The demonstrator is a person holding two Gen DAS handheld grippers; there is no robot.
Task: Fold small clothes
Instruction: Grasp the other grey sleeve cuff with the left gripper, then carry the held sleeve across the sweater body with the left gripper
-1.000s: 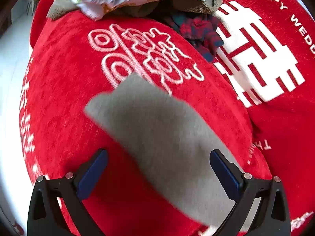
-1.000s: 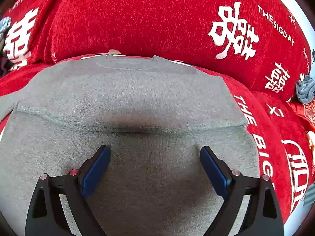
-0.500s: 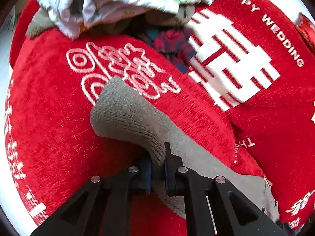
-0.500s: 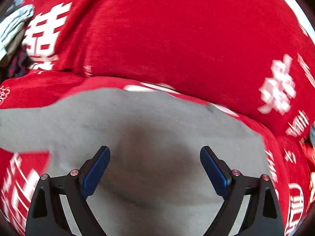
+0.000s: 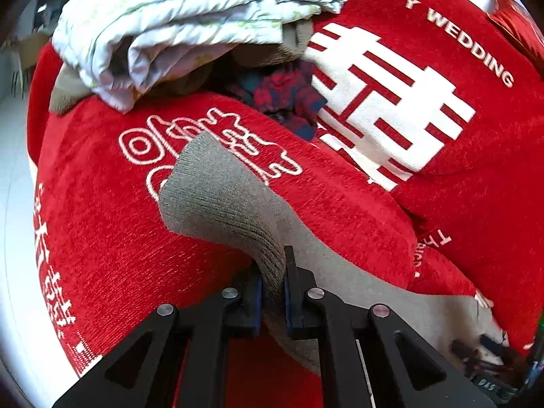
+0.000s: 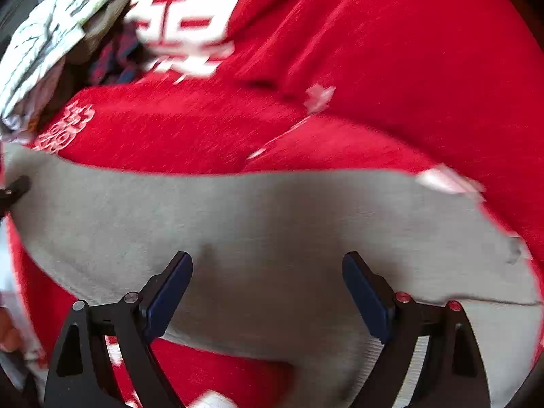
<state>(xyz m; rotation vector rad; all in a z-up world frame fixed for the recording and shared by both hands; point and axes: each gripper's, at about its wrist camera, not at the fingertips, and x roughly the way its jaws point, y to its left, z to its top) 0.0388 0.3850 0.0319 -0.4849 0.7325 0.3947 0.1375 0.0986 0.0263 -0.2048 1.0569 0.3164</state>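
Observation:
A grey knitted sweater [image 6: 238,210] lies spread on a red sofa cover [image 5: 340,204]. Its left sleeve runs out toward the sofa's arm, and the ribbed cuff [image 5: 217,197] is lifted a little off the cover. My left gripper [image 5: 273,265] is shut on the sleeve just behind that cuff. The right wrist view is blurred by motion. There my right gripper [image 6: 267,261] hovers over the sleeve where it joins the body, its jaws wide and closing. Grey knit lies beneath and between the fingers, and the pads do not press on it.
A heap of clothes sits at the sofa's far corner: a white patterned cloth [image 5: 190,23], a brown piece [image 5: 68,91] and a red-blue plaid garment [image 5: 285,98]. Large white characters [image 5: 391,102] mark the back cushion. Pale floor [image 5: 13,204] lies beyond the sofa's arm.
My left gripper closed on the sleeve near its cuff and raised it slightly. My right gripper swept leftward across the sweater, from the chest toward the left sleeve.

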